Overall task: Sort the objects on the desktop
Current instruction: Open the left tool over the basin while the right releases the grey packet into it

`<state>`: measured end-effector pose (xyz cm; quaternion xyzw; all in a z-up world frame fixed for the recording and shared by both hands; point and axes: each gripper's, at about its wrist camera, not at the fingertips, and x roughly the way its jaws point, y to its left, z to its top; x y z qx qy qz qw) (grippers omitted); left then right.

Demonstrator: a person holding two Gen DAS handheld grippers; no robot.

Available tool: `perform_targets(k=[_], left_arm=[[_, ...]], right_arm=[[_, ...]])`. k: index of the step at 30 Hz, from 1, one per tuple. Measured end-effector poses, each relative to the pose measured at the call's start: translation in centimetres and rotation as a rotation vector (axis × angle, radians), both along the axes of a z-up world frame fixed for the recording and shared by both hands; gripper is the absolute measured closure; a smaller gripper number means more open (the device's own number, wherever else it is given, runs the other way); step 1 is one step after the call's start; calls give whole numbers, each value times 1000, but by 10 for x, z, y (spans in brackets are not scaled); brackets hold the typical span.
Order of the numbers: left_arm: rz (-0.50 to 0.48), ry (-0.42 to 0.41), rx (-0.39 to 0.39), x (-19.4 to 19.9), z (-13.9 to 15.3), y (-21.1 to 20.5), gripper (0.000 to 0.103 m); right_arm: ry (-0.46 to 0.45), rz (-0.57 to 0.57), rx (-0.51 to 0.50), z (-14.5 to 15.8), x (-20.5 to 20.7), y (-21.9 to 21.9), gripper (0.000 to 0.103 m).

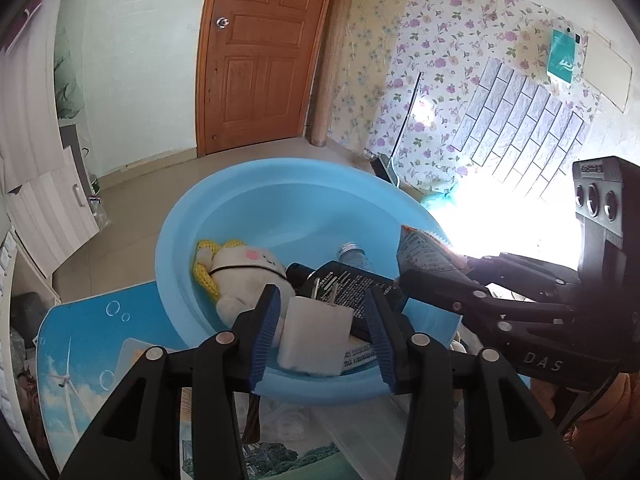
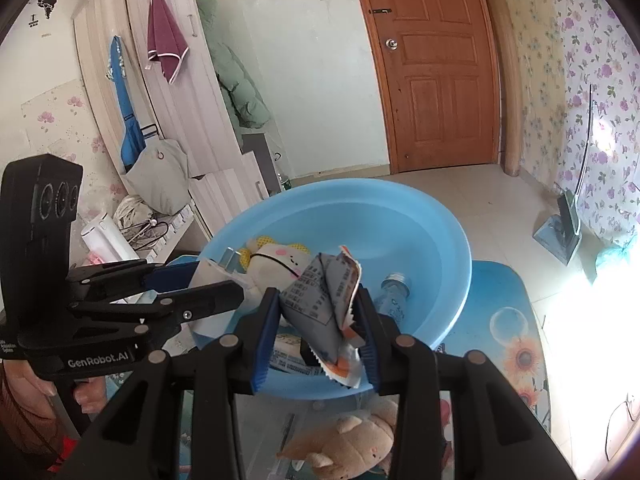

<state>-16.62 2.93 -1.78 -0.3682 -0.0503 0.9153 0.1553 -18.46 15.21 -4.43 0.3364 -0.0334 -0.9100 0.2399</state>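
**A:** Both grippers over the blue basin, which fills the centre of each frame. What's in the left gripper?

**B:** A white charger, prongs up, sits between its blue pads in the lower centre of the left wrist view. There is a gap on each side, so the grip looks released; the charger hangs just above the basin's near rim.

**A:** And the right gripper?

**B:** Clenched on a crumpled grey-and-orange snack packet, lower centre of its own view, over the basin's near edge. In the left view the same packet shows at centre right, at the tip of the right gripper reaching in from that side.

**A:** Already inside the basin?

**B:** A white plush with a yellow knit piece on the left, a black tube with white print in the middle, and a small clear bottle with a silver cap toward the right.

**A:** Around it?

**B:** The basin rests on a desk covered in a blue printed mat. A tan plush lies at the bottom centre of the right view, below the basin. A hand grips the left handle at the lower left edge.
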Motion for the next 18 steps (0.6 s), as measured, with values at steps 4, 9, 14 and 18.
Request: perform_targets(k=[4,9,14,18], left_arm=[[1,2,4,5,-3,-5,47],[31,-1,20,17,-5,-19,34],[55,6,33,37,-5,-34,24],[67,8,37,54,-6,-43,17]], right_arm=[[-61,-14,10,-16,-15,-4,67],[-72,-13,32,-20,-14,-13,64],[-79,-21,53,-18,-8,-22,63],[-71,-30,74,-15,5,-24,63]])
